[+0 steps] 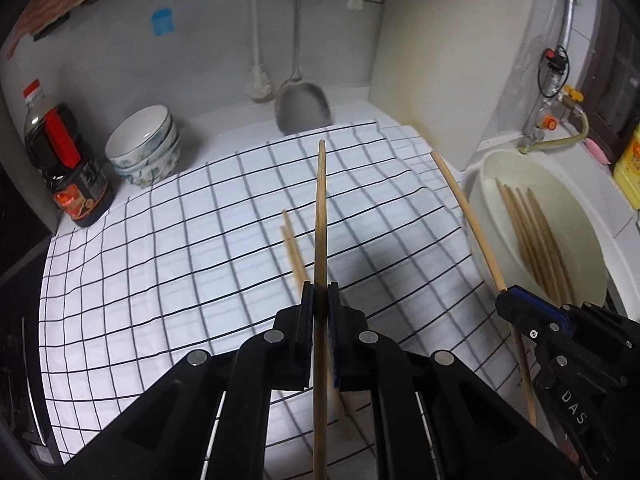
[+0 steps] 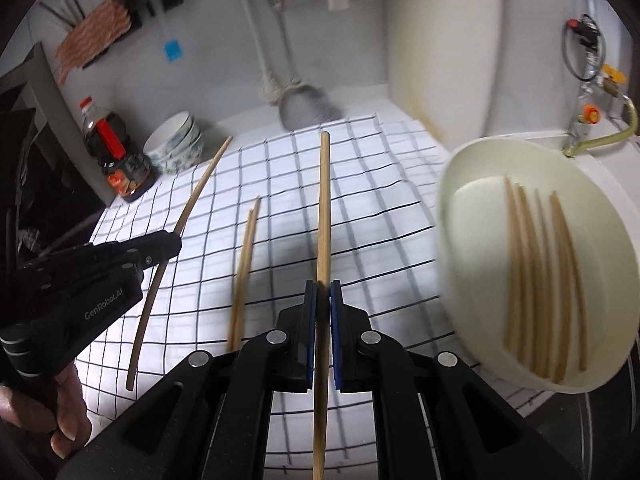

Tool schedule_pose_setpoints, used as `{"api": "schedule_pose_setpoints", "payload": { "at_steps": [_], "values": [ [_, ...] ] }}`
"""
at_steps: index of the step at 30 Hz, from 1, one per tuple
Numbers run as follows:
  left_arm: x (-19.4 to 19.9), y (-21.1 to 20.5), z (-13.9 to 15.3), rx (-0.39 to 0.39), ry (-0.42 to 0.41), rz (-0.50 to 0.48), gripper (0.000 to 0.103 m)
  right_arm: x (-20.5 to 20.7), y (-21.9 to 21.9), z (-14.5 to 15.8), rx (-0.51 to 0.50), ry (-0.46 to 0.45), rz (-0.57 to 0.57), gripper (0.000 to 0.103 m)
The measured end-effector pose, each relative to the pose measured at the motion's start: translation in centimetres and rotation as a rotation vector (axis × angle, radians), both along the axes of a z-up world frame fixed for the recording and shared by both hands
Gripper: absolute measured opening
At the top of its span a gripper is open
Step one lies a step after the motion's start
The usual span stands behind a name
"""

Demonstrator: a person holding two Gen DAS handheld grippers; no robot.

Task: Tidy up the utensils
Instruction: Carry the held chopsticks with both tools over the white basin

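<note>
My left gripper (image 1: 320, 292) is shut on a wooden chopstick (image 1: 321, 208) that points forward above the checked cloth (image 1: 180, 272). My right gripper (image 2: 323, 290) is shut on another wooden chopstick (image 2: 324, 208), also held above the cloth. Each gripper shows in the other's view, the right gripper (image 1: 506, 300) with its chopstick (image 1: 464, 208), the left gripper (image 2: 172, 246) with its chopstick (image 2: 188, 208). Two chopsticks (image 2: 246, 256) lie together on the cloth. A cream round tub (image 2: 452, 216) at the right holds several chopsticks (image 2: 536, 280).
A dark sauce bottle (image 1: 64, 160) and stacked bowls (image 1: 146, 144) stand at the back left. A metal spatula (image 1: 300, 104) and a white cutting board (image 1: 452, 60) are at the back wall. A tap and hose (image 1: 556, 128) sit behind the tub. A yellow bottle (image 1: 630, 164) stands far right.
</note>
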State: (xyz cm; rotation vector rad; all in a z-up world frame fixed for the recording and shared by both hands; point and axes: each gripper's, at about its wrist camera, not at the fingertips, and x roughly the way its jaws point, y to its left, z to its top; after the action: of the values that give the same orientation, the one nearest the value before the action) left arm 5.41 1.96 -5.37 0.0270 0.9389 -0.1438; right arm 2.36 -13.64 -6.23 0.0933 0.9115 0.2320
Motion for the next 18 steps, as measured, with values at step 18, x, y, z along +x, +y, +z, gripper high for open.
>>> {"api": "schedule_pose_setpoints", "payload": {
  "at_steps": [18],
  "values": [
    [1.1,-15.4,2.6,-0.069,-0.008,-0.283,0.007,-2.7,-15.8,2.6,0.002,-0.051,-0.288,0.006]
  ]
}}
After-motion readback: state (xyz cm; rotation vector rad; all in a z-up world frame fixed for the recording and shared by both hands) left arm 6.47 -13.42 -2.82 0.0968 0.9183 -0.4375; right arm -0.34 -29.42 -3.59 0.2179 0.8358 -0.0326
